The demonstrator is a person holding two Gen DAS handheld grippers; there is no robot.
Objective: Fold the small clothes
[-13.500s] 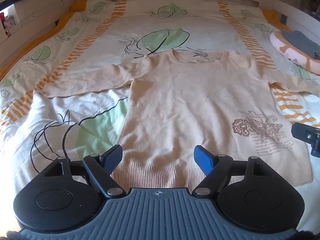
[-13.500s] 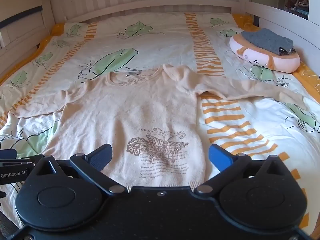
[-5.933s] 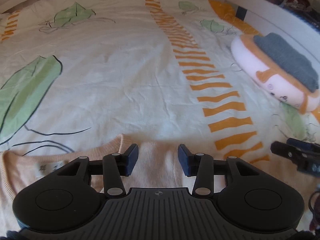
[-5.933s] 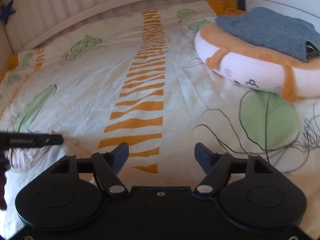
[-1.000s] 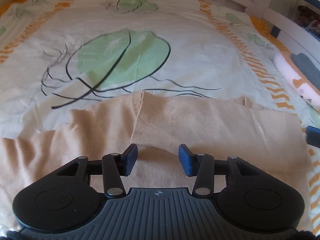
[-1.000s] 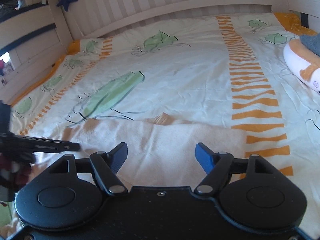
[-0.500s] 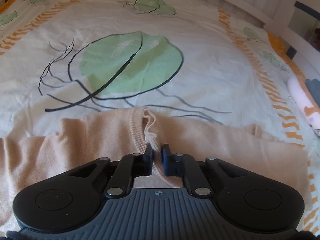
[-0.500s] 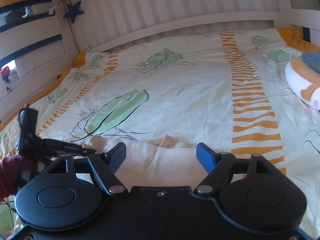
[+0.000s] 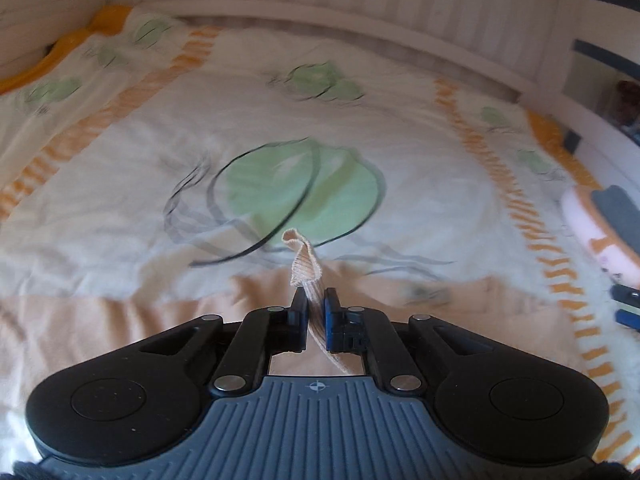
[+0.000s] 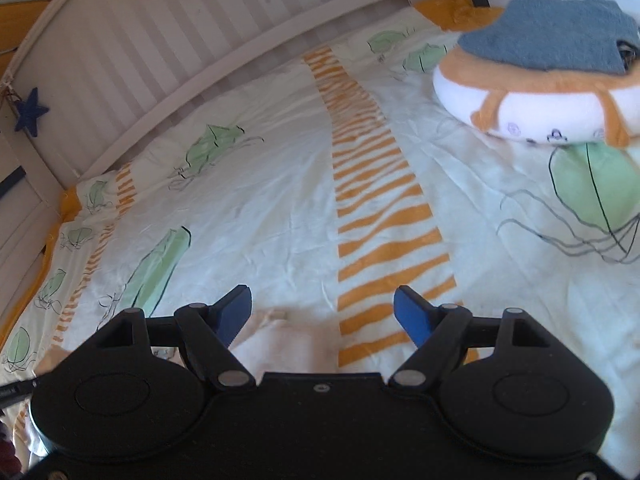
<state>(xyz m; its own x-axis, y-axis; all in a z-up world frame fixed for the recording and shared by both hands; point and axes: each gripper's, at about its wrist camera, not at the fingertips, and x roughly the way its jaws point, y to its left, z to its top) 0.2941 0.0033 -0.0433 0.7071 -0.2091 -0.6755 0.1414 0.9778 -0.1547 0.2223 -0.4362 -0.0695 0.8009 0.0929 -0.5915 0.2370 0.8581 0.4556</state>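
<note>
A beige knit sweater [image 9: 120, 320] lies partly folded across the bed, blurred in the left wrist view. My left gripper [image 9: 316, 304] is shut on the ribbed cuff of its sleeve [image 9: 305, 264], which stands up between the pads, lifted off the rest of the garment. In the right wrist view my right gripper [image 10: 322, 312] is open with nothing between its blue fingers [image 10: 412, 314]. It hovers over the bedsheet, and only a pale corner of the sweater [image 10: 280, 336] shows below it.
A white and orange plush cushion [image 10: 536, 100] with a folded grey garment [image 10: 552, 40] on top sits at the right side of the bed. A white slatted bed rail [image 10: 160, 60] runs along the far edge. The other gripper's tip [image 9: 628, 304] shows at the right edge.
My left gripper closed on the sleeve cuff and rose with it. My right gripper, still open, swung right toward the orange stripe and the cushion, rolling as it went.
</note>
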